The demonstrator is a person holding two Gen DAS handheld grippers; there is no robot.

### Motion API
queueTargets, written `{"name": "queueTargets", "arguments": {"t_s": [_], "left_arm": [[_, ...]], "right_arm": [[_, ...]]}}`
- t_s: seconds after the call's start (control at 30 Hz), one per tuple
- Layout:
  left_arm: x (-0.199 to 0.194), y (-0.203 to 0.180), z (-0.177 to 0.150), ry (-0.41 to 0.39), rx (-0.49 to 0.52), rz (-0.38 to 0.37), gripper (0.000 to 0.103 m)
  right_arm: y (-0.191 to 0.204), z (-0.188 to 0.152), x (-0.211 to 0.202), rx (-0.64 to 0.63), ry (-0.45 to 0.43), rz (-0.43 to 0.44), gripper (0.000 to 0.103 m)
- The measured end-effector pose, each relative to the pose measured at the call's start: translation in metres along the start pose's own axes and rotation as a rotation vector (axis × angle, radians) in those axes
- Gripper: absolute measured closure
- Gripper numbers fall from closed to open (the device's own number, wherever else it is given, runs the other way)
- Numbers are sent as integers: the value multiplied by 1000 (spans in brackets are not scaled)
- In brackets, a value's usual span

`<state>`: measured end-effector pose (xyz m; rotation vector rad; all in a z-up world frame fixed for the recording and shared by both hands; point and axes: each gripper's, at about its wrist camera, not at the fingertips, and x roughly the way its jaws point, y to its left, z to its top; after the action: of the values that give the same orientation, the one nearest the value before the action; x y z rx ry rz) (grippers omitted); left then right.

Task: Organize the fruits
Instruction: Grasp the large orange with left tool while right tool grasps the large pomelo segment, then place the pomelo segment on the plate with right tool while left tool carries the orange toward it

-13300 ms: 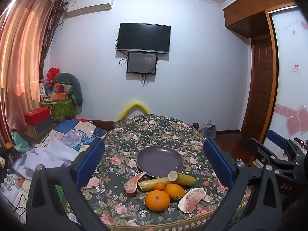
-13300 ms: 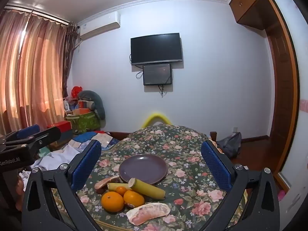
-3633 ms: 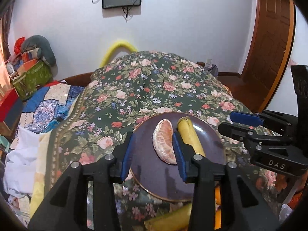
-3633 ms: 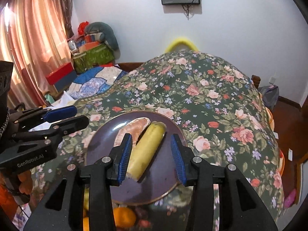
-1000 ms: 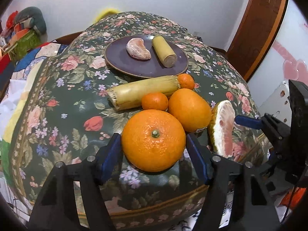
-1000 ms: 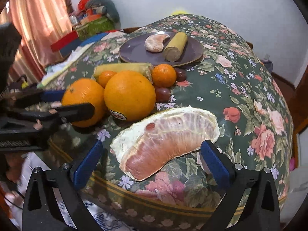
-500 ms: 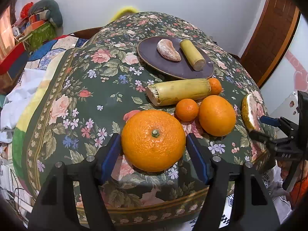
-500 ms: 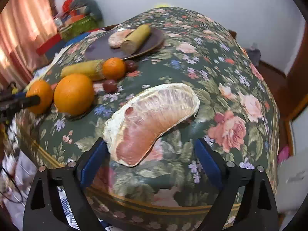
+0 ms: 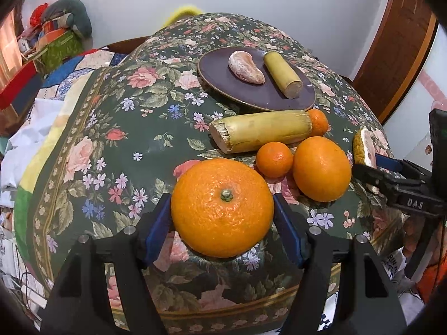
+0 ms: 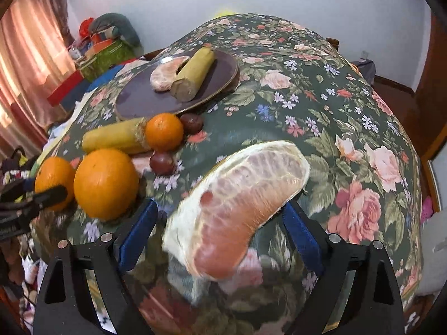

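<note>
My left gripper (image 9: 222,206) is shut on a large orange (image 9: 222,223), its blue pads against both sides, near the front edge of the floral table. The right gripper (image 10: 219,208) holds a peeled pomelo segment (image 10: 240,195) lying slantwise between its pads; that same gripper (image 9: 391,173) appears at the right in the left wrist view. Farther back, a purple plate (image 9: 245,95) carries a smaller pomelo piece (image 9: 245,67) and a short cane piece (image 9: 282,74). Between plate and grippers lie a long cane piece (image 9: 262,132), a second big orange (image 9: 321,169) and two mandarins (image 9: 274,159).
Two dark round fruits (image 10: 191,122) sit near the plate's rim. The table drops away close in front of both grippers. Boxes and bedding (image 9: 56,47) crowd the left side; a wooden door (image 9: 405,55) stands at the right.
The right jaws have narrowed from wide open onto the pomelo segment. My left gripper has carried the large orange leftward, away from the other oranges.
</note>
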<state>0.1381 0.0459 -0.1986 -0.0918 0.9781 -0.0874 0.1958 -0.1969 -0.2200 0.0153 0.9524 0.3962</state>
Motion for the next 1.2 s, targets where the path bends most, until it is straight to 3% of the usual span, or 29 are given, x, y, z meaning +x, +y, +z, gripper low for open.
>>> {"name": "queueTargets", "arguments": {"t_s": [0.1,0.37,0.67,1.2], "left_arm": [[5,0,0,13,-9,-4,34],[8,0,2,14,-20,-5,34],[-2,1,10,-18,-27,-3,34],[-27,-6,69,-162,-11,-8,34]], "right_arm": [[-4,4,4,17,-11,-17,15],[-9,9,1,-6,-26,-9,48],[-10,17,-11,-22,-64,33,51],[6,66,-39,-84,-214,41,51]]}}
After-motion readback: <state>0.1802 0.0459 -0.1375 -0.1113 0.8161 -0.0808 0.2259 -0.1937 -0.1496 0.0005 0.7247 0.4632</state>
